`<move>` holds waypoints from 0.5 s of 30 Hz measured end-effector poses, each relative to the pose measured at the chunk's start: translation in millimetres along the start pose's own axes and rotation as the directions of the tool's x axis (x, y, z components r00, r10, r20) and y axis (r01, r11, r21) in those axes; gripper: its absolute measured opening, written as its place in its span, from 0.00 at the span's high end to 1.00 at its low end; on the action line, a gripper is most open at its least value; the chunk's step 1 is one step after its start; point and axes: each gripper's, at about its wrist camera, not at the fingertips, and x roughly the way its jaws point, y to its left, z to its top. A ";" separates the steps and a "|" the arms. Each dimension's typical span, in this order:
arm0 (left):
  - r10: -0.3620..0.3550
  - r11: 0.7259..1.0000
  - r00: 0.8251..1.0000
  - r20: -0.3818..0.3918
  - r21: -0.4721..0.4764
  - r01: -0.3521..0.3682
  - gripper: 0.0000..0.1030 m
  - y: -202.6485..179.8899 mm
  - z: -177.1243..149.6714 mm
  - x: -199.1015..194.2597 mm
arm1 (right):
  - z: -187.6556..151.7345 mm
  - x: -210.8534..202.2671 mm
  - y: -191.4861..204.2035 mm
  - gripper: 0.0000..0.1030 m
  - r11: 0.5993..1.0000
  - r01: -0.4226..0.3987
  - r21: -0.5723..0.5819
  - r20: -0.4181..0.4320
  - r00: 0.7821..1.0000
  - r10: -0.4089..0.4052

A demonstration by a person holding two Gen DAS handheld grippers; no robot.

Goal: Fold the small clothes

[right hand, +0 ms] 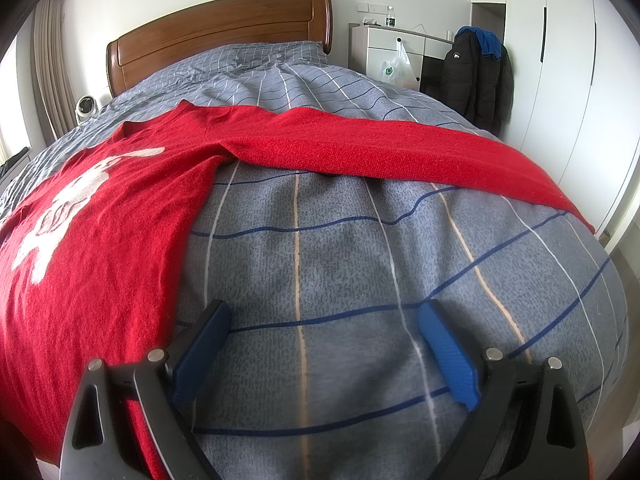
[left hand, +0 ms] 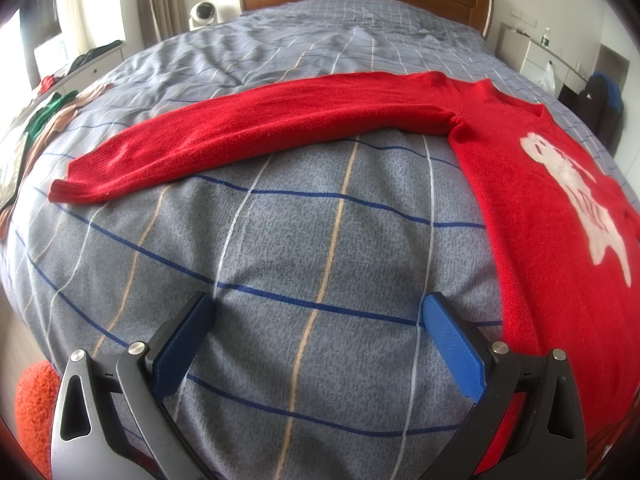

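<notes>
We hold both tongs, left [left hand: 316, 344] and right [right hand: 324, 348], wide open, empty; sweater [left hand: 560, 240] spread between, sleeves stretched sideways ahead of each.

A red knitted sweater [left hand: 552, 216] lay flat and face up, unfolded, on the checked grey-blue bedcover [left hand: 312, 240]. A white figure [left hand: 584, 196] marked its chest. Both long sleeves were stretched straight out sideways: one sleeve [left hand: 248, 136] reached toward the bed's left edge, the other sleeve [right hand: 400, 152] toward the right edge. The neckline pointed toward the headboard.
</notes>
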 end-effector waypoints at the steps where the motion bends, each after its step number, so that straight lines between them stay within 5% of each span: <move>1: 0.000 1.000 1.000 0.000 0.000 0.000 0.00 0.2 0.1 0.1 | 0.0 -0.3 -1.0 0.09 1.000 0.000 0.000 0.000 1.000 0.000; 15: -0.002 1.000 1.000 -0.001 -0.003 0.002 0.00 -0.2 -0.4 -0.2 | -0.1 -0.4 -0.9 0.09 1.000 0.000 -0.001 0.000 1.000 0.000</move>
